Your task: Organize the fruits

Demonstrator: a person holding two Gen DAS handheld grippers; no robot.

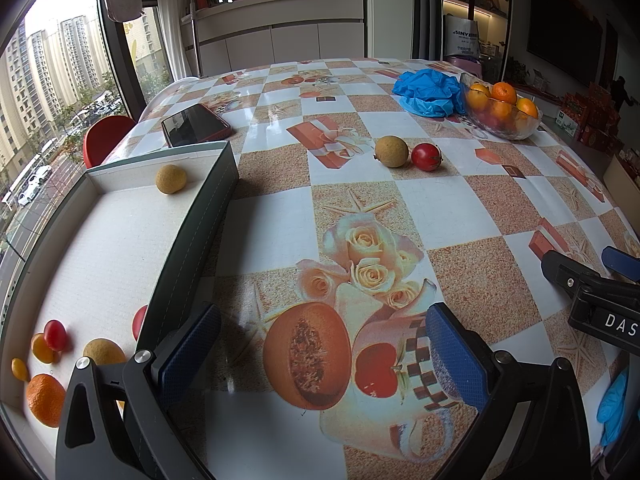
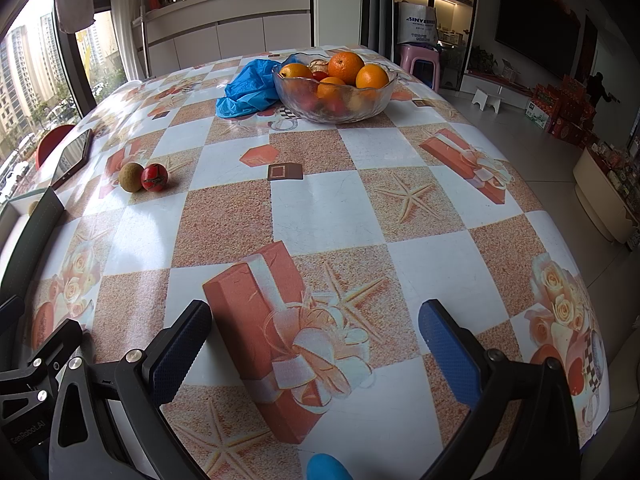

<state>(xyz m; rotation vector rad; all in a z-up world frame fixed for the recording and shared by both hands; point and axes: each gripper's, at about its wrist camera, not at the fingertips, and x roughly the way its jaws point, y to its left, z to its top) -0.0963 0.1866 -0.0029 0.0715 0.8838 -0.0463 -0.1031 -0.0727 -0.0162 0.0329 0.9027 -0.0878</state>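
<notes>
Found both claws, left (image 1: pixel 322 354) and right (image 2: pixel 316 346), spread wide and empty over the surface (image 2: pixel 328 208). Judged ready for loose tomato (image 1: pixel 427 156) and brown fruit (image 1: pixel 391 151), bound for the box (image 1: pixel 120 248).

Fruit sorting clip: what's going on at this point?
Both grippers, left and right, hover open and empty over the table. Several fruits already lie in the box. A brown fruit and a red one sit together on the table, and the glass bowl holds oranges.
</notes>
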